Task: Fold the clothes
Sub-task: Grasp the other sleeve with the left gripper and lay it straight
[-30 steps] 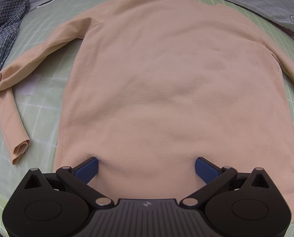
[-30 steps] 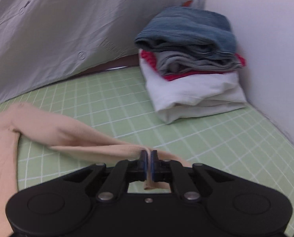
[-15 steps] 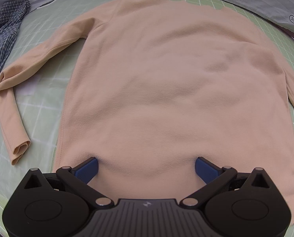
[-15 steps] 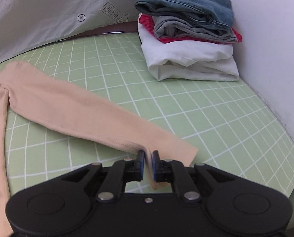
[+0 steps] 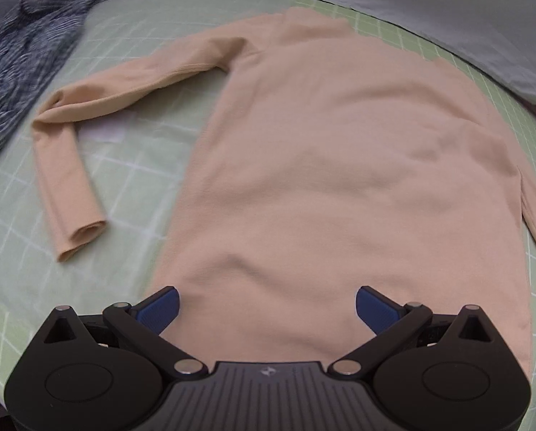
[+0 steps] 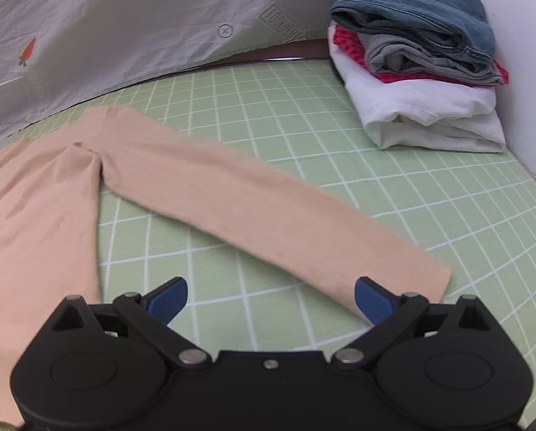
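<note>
A work surface is covered by a pale green mat ruled with a white grid. Behind it, a grey sheet printed with small carrots and symbols is draped. A plain white wall is seen at the right. Soft, even light is cast throughout.

Open left tongs hover over the flat peach sweater.

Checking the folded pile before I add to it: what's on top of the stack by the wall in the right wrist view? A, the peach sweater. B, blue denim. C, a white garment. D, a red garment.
B: blue denim tops the stack, over grey, red and white layers; the peach sweater lies flat on the mat.
</note>
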The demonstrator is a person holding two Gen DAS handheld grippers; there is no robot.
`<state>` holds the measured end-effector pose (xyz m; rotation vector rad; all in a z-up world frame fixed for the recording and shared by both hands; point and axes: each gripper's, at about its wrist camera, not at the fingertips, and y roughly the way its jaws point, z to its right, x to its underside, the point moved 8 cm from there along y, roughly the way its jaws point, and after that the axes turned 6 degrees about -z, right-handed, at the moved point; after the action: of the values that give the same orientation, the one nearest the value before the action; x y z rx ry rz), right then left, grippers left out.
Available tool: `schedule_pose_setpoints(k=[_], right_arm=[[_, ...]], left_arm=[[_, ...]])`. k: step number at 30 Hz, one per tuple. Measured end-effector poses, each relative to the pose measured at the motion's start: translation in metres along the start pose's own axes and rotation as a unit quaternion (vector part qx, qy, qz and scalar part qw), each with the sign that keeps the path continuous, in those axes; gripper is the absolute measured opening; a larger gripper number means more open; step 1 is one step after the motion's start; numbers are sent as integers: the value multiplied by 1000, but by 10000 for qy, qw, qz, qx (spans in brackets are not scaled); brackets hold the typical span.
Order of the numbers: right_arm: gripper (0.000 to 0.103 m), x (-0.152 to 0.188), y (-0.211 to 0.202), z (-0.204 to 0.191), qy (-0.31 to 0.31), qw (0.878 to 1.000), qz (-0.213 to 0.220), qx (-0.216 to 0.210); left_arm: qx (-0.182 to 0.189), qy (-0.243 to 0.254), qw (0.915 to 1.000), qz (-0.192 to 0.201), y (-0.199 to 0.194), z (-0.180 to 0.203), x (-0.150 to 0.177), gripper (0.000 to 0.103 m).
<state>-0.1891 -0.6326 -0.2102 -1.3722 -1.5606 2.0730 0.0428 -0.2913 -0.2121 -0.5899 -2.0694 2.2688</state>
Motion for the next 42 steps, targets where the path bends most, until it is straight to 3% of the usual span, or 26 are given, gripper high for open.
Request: schedule_pose_setpoints(k=[5,10,11,13,15,20,22,23,24,25,27,32,38,42], right_arm=[[101,35,-8,-53,-513,9984,-204,-89],[101,62,-16,-97,-681,9970,-354,-55],[101,65,-17,-104,-643,9972,-368,-31],[101,69,-19,-117,-541,9978,-364,68],[101,73,-21,-129,-494,9980,-348,174],[101,84,-23,-158,-396,9977,-403,382],[101,88,-22,-170,-406,9970,-439,482],[101,89,-22,-175,-407,9968,-442,526],[101,90,-22,-178,-384,9968,-412,562],[101,90,-23,-182,-364,9966,-401,619],[101,90,-24,-185,-299,9961,-401,724],[102,92,-25,-186,-95,9950,-423,899],[103,90,-22,-188,20,9945,-429,958],[103,88,-21,-190,39,9943,-432,977]], left_arm=[[-660,-109,9969,421,-21,-71,-1,103],[-348,-319,9983,342,-13,-116,-15,101],[-318,-313,9985,321,-10,-123,-18,96],[-259,-213,9989,318,-6,-132,-24,90],[-24,-95,9995,287,0,-136,-31,76],[347,315,9986,243,13,-138,-45,75],[372,629,9968,338,13,-135,-49,62],[409,786,9953,383,12,-135,-51,43],[538,887,9939,382,10,-135,-53,14],[762,864,9928,314,9,-136,-54,10],[674,881,9934,307,3,-147,-55,9],[-250,1033,9916,737,-25,-202,-57,9],[-1220,909,9843,899,-44,-272,-49,11],[-1169,362,9902,677,-41,-296,-39,19]])
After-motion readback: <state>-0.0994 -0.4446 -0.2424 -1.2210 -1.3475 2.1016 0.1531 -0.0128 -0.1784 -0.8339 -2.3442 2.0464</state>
